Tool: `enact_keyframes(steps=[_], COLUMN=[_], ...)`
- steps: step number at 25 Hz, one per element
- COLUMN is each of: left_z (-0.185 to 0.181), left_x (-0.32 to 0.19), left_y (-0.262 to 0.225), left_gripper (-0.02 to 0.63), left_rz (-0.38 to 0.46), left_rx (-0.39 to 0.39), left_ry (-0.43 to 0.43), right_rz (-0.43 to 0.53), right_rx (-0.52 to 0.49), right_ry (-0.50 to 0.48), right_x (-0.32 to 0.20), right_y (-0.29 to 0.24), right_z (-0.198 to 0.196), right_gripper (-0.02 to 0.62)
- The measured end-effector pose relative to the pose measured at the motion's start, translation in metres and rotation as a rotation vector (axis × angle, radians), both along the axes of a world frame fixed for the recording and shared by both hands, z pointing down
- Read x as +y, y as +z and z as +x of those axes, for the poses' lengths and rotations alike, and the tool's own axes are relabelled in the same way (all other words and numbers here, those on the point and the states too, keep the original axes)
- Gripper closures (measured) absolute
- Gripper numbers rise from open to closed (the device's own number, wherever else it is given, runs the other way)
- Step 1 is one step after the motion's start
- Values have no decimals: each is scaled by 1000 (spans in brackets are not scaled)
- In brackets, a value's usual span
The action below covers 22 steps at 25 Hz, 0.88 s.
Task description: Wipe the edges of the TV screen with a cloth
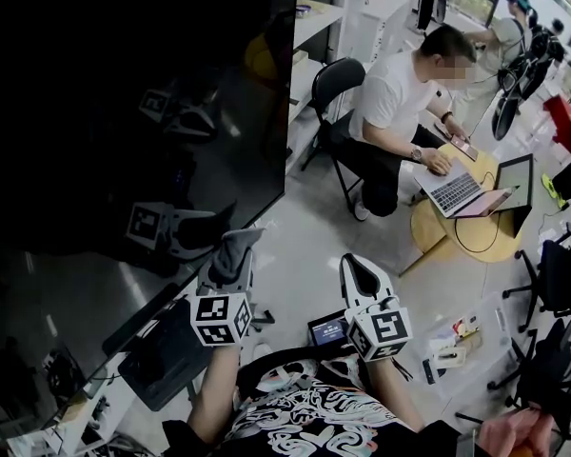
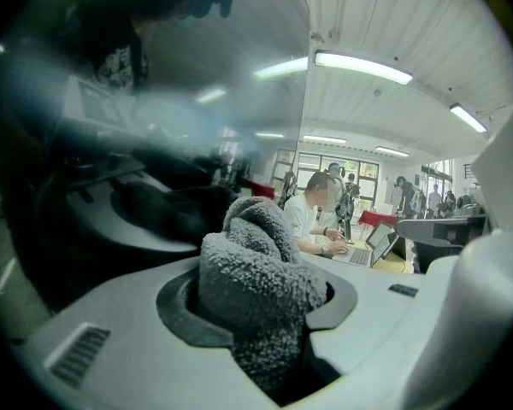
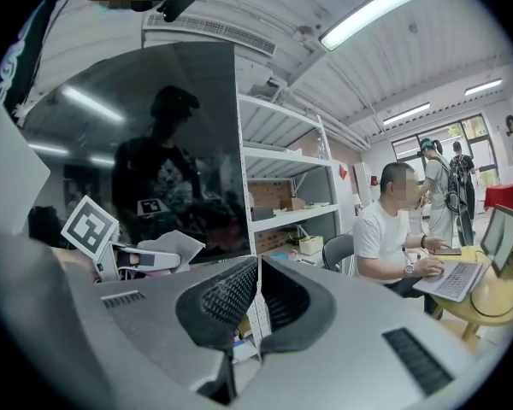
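Observation:
The big dark TV screen [image 1: 124,141] fills the left of the head view and mirrors both grippers. My left gripper [image 1: 234,251] is shut on a grey fluffy cloth [image 1: 230,255], which touches or nearly touches the screen's lower edge. In the left gripper view the cloth [image 2: 256,289] bulges up between the jaws, with the screen [image 2: 154,143] close on the left. My right gripper [image 1: 354,268] hangs to the right of it, away from the screen, shut and empty. In the right gripper view the right gripper [image 3: 256,267] has its jaws together, and the screen [image 3: 154,143] and the cloth [image 3: 167,248] show at left.
A seated person [image 1: 400,112] in a white shirt works at a laptop [image 1: 462,190] on a round wooden table [image 1: 457,227]. A black chair [image 1: 331,89] and white shelves [image 1: 314,27] stand behind the TV's right edge. Black office chairs [image 1: 557,274] are at right.

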<state>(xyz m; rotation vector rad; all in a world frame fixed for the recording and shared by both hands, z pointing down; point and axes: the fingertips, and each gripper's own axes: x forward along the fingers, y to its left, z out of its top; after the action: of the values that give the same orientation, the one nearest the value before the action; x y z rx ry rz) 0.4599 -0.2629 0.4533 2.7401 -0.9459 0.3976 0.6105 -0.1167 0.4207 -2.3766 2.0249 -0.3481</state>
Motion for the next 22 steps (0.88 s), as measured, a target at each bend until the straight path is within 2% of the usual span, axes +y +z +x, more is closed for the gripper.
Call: enact_keyframes(steps=[22], left_z=[24], left_x=[1], left_y=[-2], left_gripper=[420], left_rz=[-33], left_rx=[1], left_ry=[-28], right_rz=[32], right_rx=[-31], right_ry=[-54], right_x=[-6], right_y=[-1], right_z=[19], right_gripper=[560])
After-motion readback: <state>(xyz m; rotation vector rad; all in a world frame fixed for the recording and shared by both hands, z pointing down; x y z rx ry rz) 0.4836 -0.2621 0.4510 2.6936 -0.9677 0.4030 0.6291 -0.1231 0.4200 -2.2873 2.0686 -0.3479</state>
